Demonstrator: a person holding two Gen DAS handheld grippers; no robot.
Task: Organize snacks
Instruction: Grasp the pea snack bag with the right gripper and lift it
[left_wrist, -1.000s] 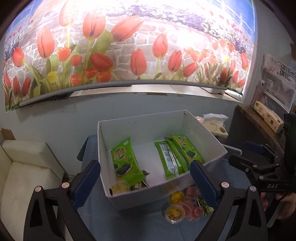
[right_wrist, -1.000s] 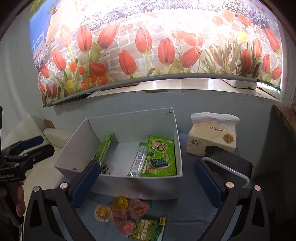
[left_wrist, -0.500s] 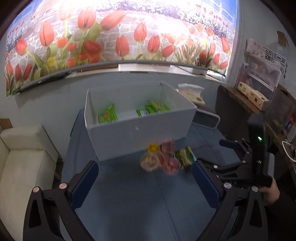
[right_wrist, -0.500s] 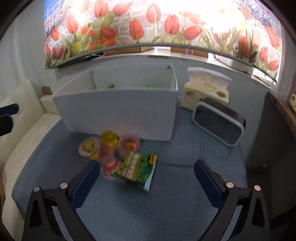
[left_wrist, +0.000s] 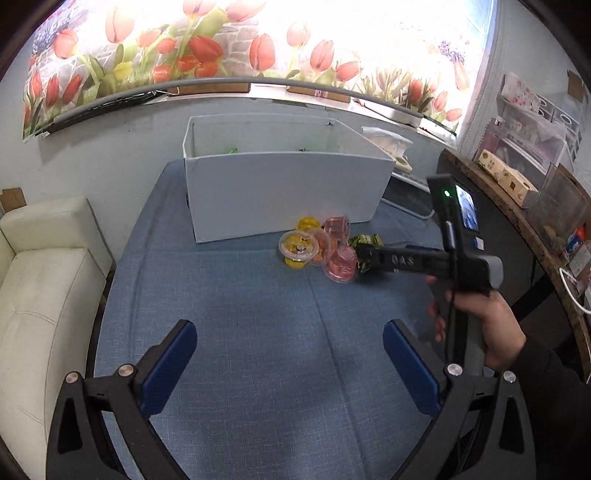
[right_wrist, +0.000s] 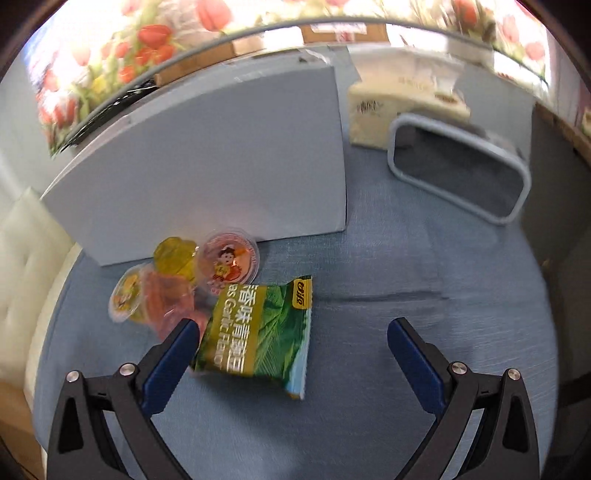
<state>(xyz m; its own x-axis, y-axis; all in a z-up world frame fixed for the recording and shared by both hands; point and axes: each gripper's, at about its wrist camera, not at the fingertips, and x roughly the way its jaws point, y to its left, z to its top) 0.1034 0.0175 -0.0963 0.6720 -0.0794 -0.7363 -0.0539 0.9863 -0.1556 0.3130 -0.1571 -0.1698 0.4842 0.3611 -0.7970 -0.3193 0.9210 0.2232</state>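
Observation:
A white box (left_wrist: 284, 192) stands at the back of the blue table; it also shows in the right wrist view (right_wrist: 207, 162). In front of it lie several jelly cups (left_wrist: 317, 247), yellow and pink, and a green snack bag (right_wrist: 258, 332). My right gripper (right_wrist: 291, 354) is open, low over the table, its left finger beside the bag and cups (right_wrist: 173, 284). In the left wrist view it (left_wrist: 364, 254) reaches at the bag (left_wrist: 365, 242). My left gripper (left_wrist: 288, 365) is open and empty, back from the pile.
A tissue box (right_wrist: 399, 107) and a dark grey-rimmed tray (right_wrist: 458, 170) stand right of the box. A white sofa (left_wrist: 40, 280) is at the left. A wooden shelf (left_wrist: 517, 206) with boxes is at the right.
Both grippers have dropped and pulled back from over the box. The right gripper has moved down to the green bag and cups. The left one has backed away.

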